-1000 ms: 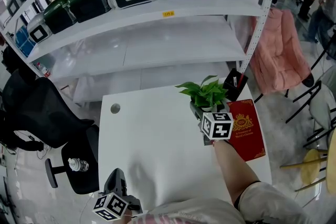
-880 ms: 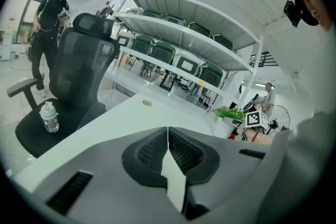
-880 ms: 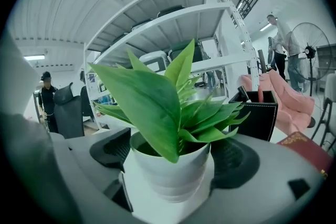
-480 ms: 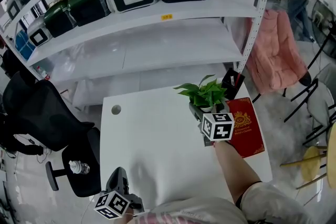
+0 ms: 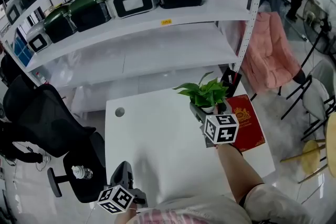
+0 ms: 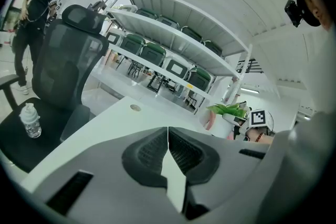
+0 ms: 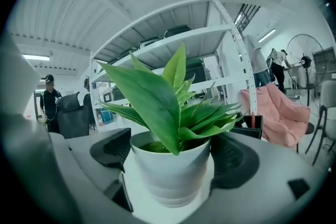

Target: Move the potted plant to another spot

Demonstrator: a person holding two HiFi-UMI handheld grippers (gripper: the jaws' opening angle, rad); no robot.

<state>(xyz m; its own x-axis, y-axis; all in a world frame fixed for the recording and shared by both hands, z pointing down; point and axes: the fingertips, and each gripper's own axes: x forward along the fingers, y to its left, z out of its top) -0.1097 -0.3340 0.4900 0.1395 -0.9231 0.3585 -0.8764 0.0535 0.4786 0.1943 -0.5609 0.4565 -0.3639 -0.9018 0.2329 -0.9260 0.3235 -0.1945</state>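
My right gripper (image 7: 170, 159) is clamped on the potted plant (image 5: 203, 95): pot squarely between my pads, leaves above them. Left gripper (image 6: 168, 150) is closed and empty, with the plant well ahead-right of it.

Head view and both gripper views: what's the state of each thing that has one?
potted plant: upright, gripped at the pot.
right gripper: shut on the potted plant.
left gripper: shut, empty.
red book: closed, flat on the table.
water bottle: upright on the chair seat.
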